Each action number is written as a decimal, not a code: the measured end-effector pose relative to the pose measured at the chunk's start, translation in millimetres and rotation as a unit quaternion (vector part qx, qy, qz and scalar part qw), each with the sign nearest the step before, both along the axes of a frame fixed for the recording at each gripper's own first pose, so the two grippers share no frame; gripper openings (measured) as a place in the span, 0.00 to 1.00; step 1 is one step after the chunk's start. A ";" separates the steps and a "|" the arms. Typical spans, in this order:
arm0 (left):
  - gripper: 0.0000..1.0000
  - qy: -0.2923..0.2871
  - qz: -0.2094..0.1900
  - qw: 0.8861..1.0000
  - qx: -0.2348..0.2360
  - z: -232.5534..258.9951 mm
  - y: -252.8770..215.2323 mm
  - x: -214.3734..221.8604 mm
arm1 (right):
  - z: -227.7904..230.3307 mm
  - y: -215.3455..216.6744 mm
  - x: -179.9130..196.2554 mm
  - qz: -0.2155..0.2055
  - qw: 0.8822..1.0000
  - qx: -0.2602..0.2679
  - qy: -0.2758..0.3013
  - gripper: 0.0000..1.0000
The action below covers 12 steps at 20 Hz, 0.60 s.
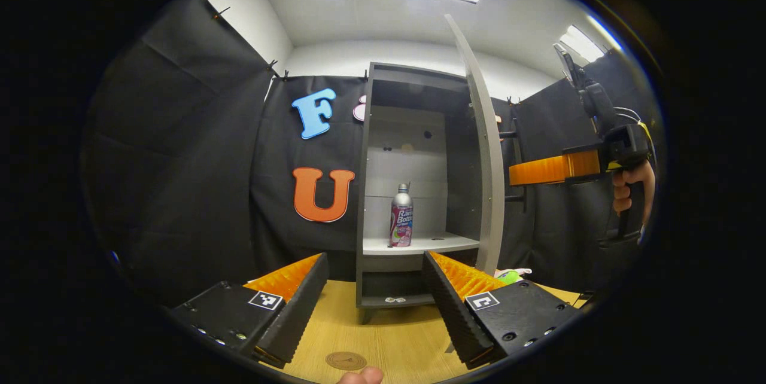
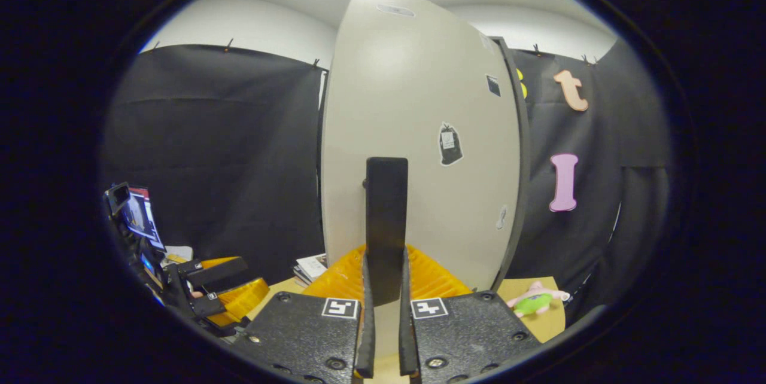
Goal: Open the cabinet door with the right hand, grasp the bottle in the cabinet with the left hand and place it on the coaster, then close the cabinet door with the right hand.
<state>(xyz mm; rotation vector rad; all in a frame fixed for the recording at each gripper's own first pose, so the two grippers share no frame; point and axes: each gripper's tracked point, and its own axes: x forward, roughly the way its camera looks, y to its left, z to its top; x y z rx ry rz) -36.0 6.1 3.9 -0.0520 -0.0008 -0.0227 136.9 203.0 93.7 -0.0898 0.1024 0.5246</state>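
Note:
The grey cabinet (image 1: 366, 192) stands on the wooden table with its door (image 1: 489, 168) swung wide open. A silver bottle (image 1: 401, 216) with a pink label stands upright on the middle shelf. My left gripper (image 1: 376, 264) is open, level with the shelf and well short of the bottle. A round brown coaster (image 1: 346, 360) lies on the table below it. In the right gripper view my right gripper (image 2: 385, 264) is shut on the door's black vertical handle (image 2: 386, 204), against the pale door front (image 2: 419, 103). The right gripper (image 1: 512, 164) also appears beyond the door edge, held by a hand.
A green and pink plush toy (image 2: 532, 300) lies on the table right of the door. Black cloth walls close in the booth. Papers (image 2: 311, 265) and a small screen (image 2: 140, 216) sit at the table's far left in the right gripper view.

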 end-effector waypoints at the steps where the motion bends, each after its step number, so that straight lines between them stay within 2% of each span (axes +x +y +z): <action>1: 0.95 -0.001 -0.002 1.000 -0.001 0.2 -2.4 -0.7 | 0.7 -3.6 -1.7 -0.003 1.000 0.000 0.001 0.19; 12: 0.95 -0.003 -0.021 1.000 -0.005 -0.6 -24.6 1.2 | 1.4 -42.1 -10.2 -0.042 0.999 0.004 -0.001 0.19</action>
